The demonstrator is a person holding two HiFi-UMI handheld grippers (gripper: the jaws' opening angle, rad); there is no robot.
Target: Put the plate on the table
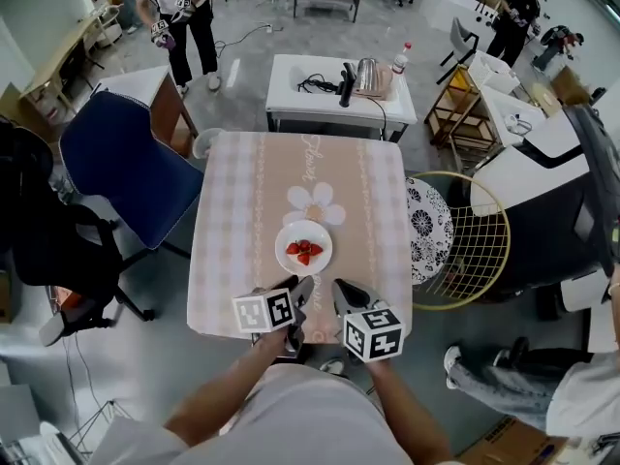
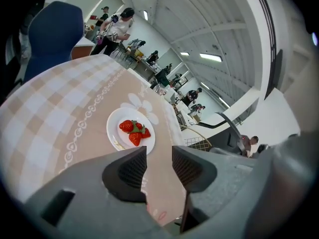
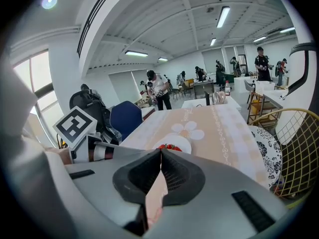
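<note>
A white plate (image 1: 303, 247) with red strawberries (image 1: 303, 251) rests on the checked tablecloth of the table (image 1: 232, 221), near its front edge. In the left gripper view the plate (image 2: 130, 130) lies just beyond the jaws, apart from them. My left gripper (image 1: 296, 294) hangs over the front edge, open, with nothing between its pads. My right gripper (image 1: 341, 294) is beside it, shut and empty; in the right gripper view its pads (image 3: 160, 176) meet and the plate (image 3: 173, 144) peeks over them.
A blue office chair (image 1: 121, 163) stands left of the table. To the right stand a patterned round stool (image 1: 429, 229) and a gold wire basket (image 1: 475, 245). A white table (image 1: 339, 90) with a kettle stands behind. People stand at the room's far side.
</note>
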